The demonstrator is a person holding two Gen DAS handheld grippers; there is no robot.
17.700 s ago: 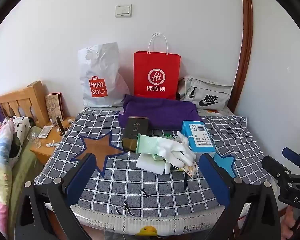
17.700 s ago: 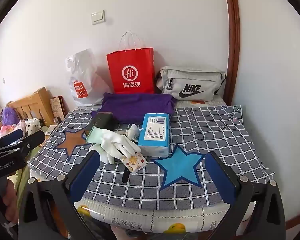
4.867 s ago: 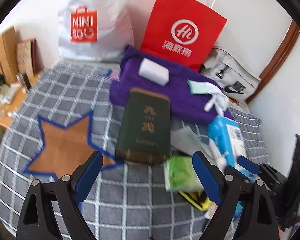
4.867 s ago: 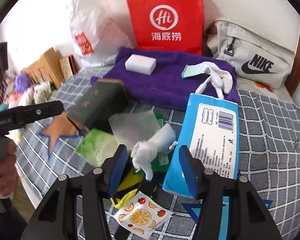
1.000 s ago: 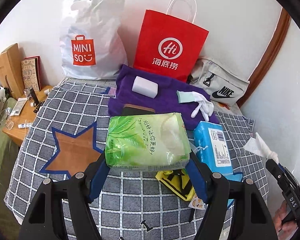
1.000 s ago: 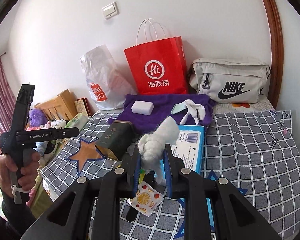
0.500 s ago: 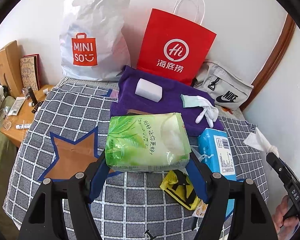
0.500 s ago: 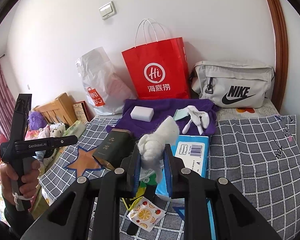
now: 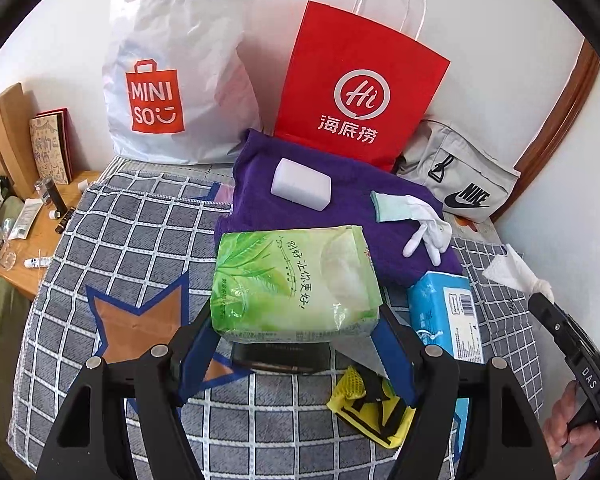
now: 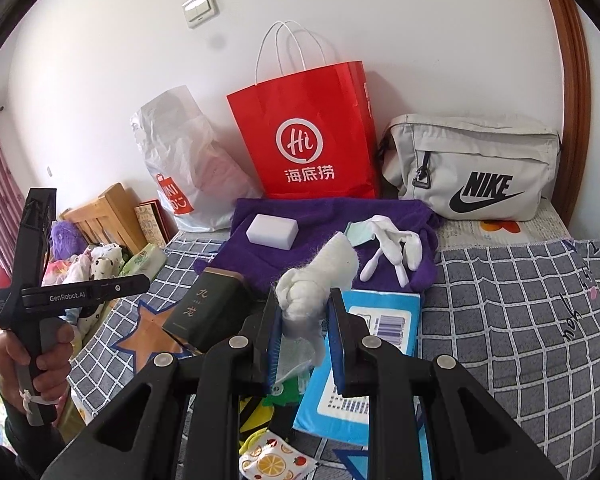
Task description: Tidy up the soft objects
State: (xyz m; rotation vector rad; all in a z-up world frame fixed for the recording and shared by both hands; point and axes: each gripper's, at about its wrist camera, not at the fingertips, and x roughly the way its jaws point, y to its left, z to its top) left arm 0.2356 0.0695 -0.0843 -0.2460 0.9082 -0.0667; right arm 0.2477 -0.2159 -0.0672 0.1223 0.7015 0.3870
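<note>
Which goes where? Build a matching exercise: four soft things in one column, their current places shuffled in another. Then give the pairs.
1. green tissue pack
2. white cotton wad
3. white sponge block
4. white gloves

A. on the purple towel, left part
B. in the right gripper
C. on the purple towel, right part
D. in the left gripper

Pairs: 1-D, 2-B, 3-A, 4-C

Sponge point(image 9: 301, 184) and glove point(image 9: 412, 218) on towel point(image 9: 356, 216) — bags behind.
</note>
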